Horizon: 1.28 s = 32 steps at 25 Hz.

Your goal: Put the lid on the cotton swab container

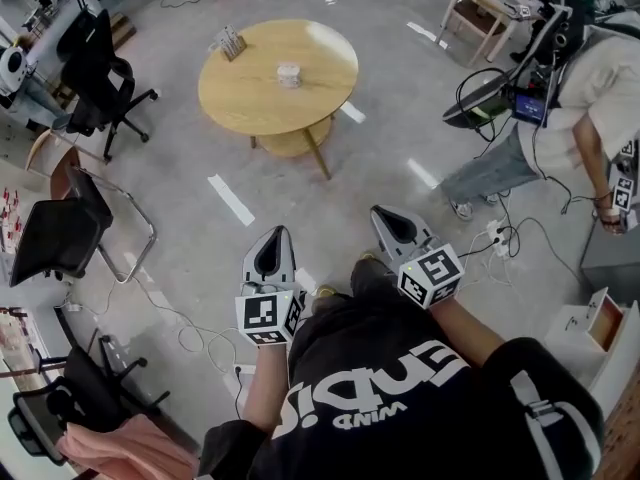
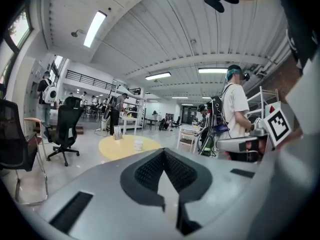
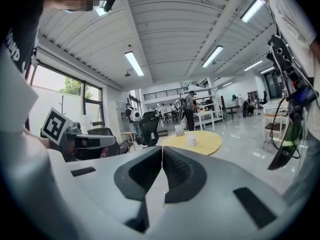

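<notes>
The cotton swab container (image 1: 289,74) is a small white round tub on a round wooden table (image 1: 250,93) some way ahead across the floor. Its lid cannot be made out as a separate piece at this distance. Both grippers are held low near the person's body, far from the table. My left gripper (image 1: 278,230) is shut and holds nothing. My right gripper (image 1: 381,210) is also shut and holds nothing. Past the meeting jaws of the left gripper (image 2: 163,151), the container (image 2: 138,143) shows small on the table (image 2: 120,148). The right gripper (image 3: 162,148) also faces the container (image 3: 191,140).
A card stand (image 1: 229,42) stands on the table's far left. Black office chairs (image 1: 98,80) (image 1: 60,233) sit at the left. Another person (image 1: 590,98) with gear stands at the right, with cables (image 1: 500,233) on the floor. A small wooden table (image 1: 490,3) is at the far right.
</notes>
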Tool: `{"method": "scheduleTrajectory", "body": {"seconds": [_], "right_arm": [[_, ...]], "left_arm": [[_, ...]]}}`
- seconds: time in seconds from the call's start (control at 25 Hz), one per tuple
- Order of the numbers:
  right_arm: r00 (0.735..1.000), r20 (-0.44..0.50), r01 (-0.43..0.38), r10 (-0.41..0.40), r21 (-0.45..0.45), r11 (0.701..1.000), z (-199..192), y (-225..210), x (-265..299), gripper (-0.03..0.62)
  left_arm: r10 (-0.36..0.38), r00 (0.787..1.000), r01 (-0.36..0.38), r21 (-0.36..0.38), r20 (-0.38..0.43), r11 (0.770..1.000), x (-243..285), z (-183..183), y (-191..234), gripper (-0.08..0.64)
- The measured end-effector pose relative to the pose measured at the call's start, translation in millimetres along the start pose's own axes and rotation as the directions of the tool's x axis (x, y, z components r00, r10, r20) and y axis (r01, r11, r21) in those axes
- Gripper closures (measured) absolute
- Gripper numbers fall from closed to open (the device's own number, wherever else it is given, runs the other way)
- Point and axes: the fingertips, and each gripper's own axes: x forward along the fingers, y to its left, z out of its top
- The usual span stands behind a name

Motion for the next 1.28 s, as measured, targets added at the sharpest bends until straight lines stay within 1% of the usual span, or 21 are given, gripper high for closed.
{"method": "scheduleTrajectory", "body": {"seconds": [0.28, 0.56, 0.96, 1.28], "right_arm": [[1.0, -0.011, 0.018, -0.017, 0.017, 1.0, -7, 3, 11, 0.588], [1.0, -0.002, 0.021, -0.021, 0.022, 1.0, -11, -2, 37, 0.589], [0.999, -0.01, 0.045, -0.045, 0.019, 0.999, -4, -34, 86, 0.589], [0.999, -0.023, 0.05, -0.049, 0.034, 0.998, 12, -77, 125, 0.588]], "left_arm": [[-0.026, 1.0, 0.026, 0.001, -0.011, 1.0, 6, -3, 11, 0.549], [-0.04, 0.999, 0.04, 0.015, -0.006, 0.999, 25, -1, 23, 0.549], [-0.081, 0.996, 0.081, 0.012, -0.021, 0.997, 74, 7, 44, 0.549], [-0.106, 0.994, 0.106, 0.002, -0.027, 0.994, 128, 25, 58, 0.549]]}}
